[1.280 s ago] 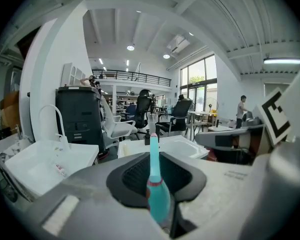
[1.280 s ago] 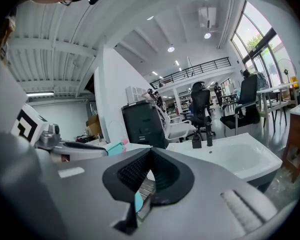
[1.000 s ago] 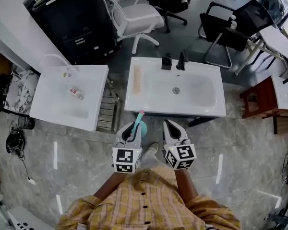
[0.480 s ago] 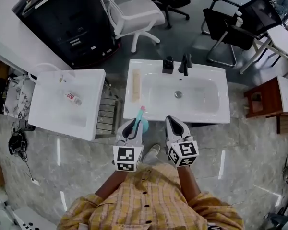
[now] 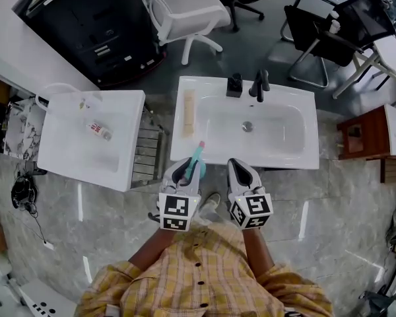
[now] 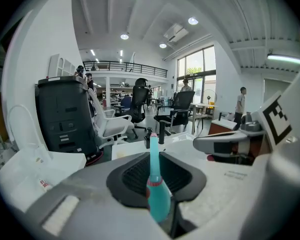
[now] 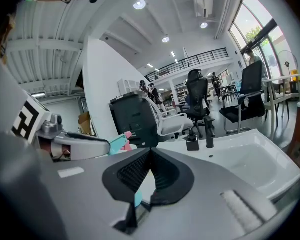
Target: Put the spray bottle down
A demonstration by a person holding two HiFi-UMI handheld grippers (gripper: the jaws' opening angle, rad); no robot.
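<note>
- Spray bottle (image 5: 197,160): teal body, pink nozzle tip, pinched between the jaws of the left gripper (image 5: 185,172). The body is seated low between the pads and the slim neck is projected out past the fingertips.
- Right gripper (image 5: 240,171): jaws pressed together, nothing held. It is parked just beside the left gripper, on the bottle's right.
- Key relation: the white sink (image 5: 277,162) lies straight ahead of both grippers. In the head view the nozzle tip is already overlapped with the sink's front-left rim, while the bottle body is seen short of it, over the floor.
- Long axis: the bottle is run along the left gripper's pointing line, neck forward toward the sink and leaned slightly right in the head view.
- Nearer hand: the left, since the bottle is carried there. The right is not needed for the set-down.
- Judgement: a short forward reach onto the rim or into the basin is called for, with the base brought down before the jaws are spread. Faucet (image 5: 259,84) and soap dispenser (image 5: 235,84) are well apart at the back edge.
</note>
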